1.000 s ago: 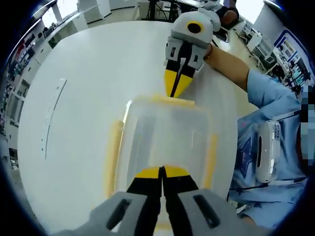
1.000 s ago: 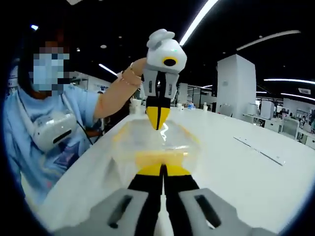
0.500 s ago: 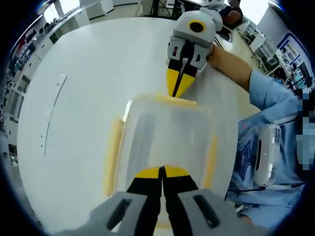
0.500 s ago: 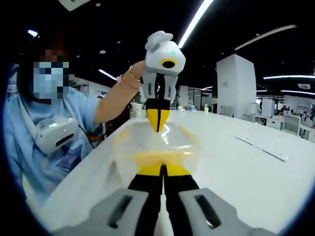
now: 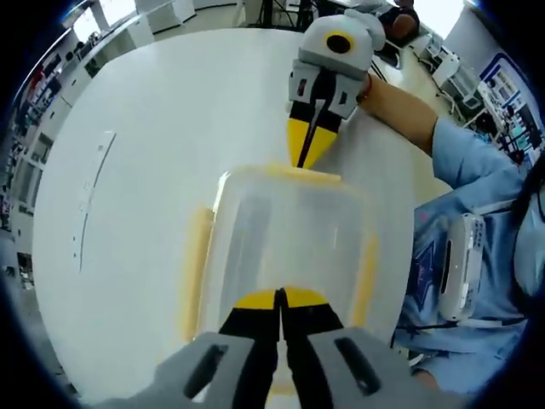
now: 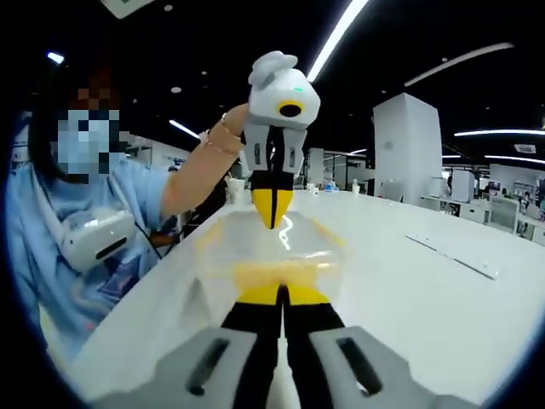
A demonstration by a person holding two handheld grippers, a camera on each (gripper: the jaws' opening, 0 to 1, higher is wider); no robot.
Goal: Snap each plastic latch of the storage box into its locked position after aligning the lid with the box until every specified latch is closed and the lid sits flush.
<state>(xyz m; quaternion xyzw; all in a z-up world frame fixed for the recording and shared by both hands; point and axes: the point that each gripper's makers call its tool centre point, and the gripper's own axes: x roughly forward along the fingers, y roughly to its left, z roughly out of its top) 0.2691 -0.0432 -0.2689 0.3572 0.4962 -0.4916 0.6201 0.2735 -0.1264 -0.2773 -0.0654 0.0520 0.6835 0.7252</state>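
**Desk:** Where does the storage box (image 5: pixel 285 243) sit, from your seat?

**Operator:** Lid (image 5: pixel 289 230) on, lengthwise between my two grippers on the white worktop (image 5: pixel 153 136). My left gripper (image 5: pixel 279 297), jaws together and empty, rests over the near yellow end latch (image 5: pixel 281 394). My right gripper (image 5: pixel 308 152), jaws likewise together, points down at the far end latch (image 5: pixel 300 175), tips just at it.

**Desk:** And the long sides?

**Operator:** A yellow side latch (image 5: pixel 194 271) runs down each long edge; I judge the ends come first, each gripper already at its own end.

**Desk:** Anything inside?

**Operator:** The clear plastic shows nothing I can make out.
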